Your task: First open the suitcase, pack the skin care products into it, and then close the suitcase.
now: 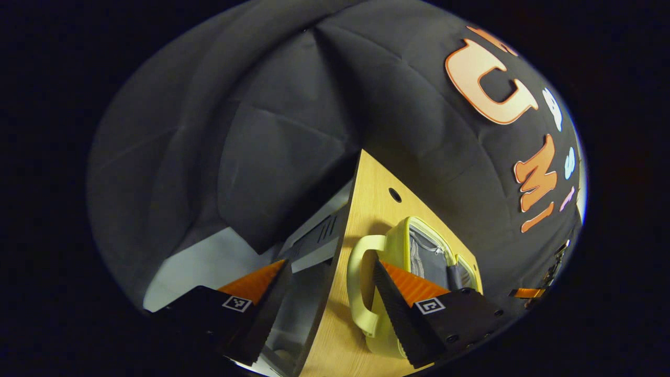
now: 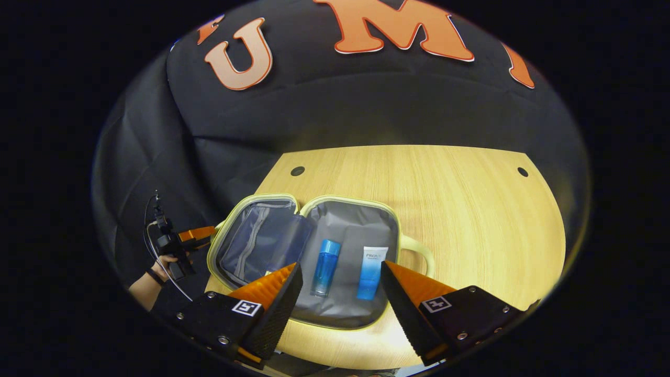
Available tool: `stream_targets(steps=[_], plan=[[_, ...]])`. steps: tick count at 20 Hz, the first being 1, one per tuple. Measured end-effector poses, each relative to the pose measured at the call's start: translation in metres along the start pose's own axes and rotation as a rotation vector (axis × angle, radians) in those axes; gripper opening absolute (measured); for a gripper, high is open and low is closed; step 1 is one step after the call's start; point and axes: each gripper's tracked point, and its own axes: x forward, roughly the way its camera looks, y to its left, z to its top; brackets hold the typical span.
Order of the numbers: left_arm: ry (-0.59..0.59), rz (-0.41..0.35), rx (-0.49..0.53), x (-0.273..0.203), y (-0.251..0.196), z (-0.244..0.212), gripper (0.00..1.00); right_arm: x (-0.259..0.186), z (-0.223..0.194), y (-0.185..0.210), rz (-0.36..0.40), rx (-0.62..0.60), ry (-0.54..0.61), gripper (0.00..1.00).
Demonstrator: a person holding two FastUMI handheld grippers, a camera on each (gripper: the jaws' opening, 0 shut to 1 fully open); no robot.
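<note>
2 skin care products, a bottle (image 2: pixel 325 267) and a tube (image 2: pixel 372 272), lie just ahead of the spread, empty right tool (image 2: pixel 339 293) in the soft, light, floppy suitcase (image 2: pixel 335 309) on the desk (image 2: pixel 471 209), best closed by its lid rim (image 2: pixel 212 256) near the released left tool (image 1: pixel 330 298).

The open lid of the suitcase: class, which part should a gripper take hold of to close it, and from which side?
Grip the lid at its free outer rim, coming from the left edge of the table, where the left gripper hovers. The hinge runs down the middle of the suitcase, so that rim probably swings easiest.
</note>
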Motion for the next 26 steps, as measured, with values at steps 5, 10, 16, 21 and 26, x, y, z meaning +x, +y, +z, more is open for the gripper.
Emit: stream_targets(steps=[5,10,16,21,26], plan=[[0.002,-0.079,-0.052,0.017,-0.013,0.000,0.90,-0.010,0.002,-0.010,-0.040,0.020,-0.022,0.95],[0.035,-0.101,-0.046,0.033,-0.025,-0.008,0.21,-0.014,0.002,-0.012,-0.051,0.029,-0.033,0.96],[0.046,-0.085,-0.073,0.030,-0.035,-0.012,0.07,-0.020,0.004,-0.019,-0.060,0.022,-0.058,0.95],[-0.005,-0.028,0.085,0.001,-0.067,0.012,0.07,-0.030,0.021,-0.037,-0.093,0.009,-0.132,0.96],[-0.067,-0.005,0.209,-0.042,-0.128,0.047,0.06,-0.053,0.042,-0.066,-0.153,-0.054,-0.237,0.96]])
